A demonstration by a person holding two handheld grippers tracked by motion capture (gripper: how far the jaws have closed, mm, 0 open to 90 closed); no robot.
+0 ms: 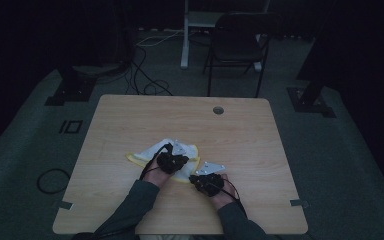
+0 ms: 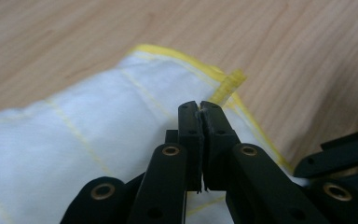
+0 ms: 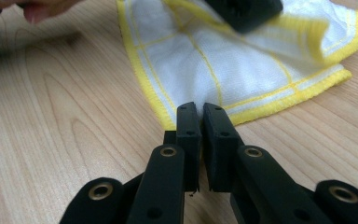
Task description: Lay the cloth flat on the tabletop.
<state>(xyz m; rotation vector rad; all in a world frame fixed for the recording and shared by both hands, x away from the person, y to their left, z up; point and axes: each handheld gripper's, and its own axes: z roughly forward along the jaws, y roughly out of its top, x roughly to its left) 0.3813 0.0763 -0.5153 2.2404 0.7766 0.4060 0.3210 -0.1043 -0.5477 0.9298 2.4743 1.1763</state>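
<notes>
Nearest the lens, black jaws of the left gripper [image 2: 199, 109] pressed together over the white cloth [image 2: 88, 135], a thin sliver of fabric apparently pinched between the pads, just inside the yellow-hemmed corner [image 2: 230, 83]. Right gripper [image 3: 200, 112] closed down too, only a slit left between its jaws, tips sitting at the near yellow edge of the cloth [image 3: 242, 70]; hard to tell whether any hem is truly caught there, but read as not.

From above: left gripper [image 1: 172, 161] on top of the crumpled cloth [image 1: 152, 152], right gripper [image 1: 207, 181] just beside its near right corner, both toward the front middle of the bench [image 1: 130, 115], well clear of the cable hole [image 1: 218, 110] near the far edge.

Step in hand, by judgement: taking hold of two corners to spread or fold. To do it well: confirm a firm bite on the hem at the right before lifting, raise both corners together, draw apart gently until taut, avoid dragging bunched folds along the wood, keep the trailing cables off the fabric.
</notes>
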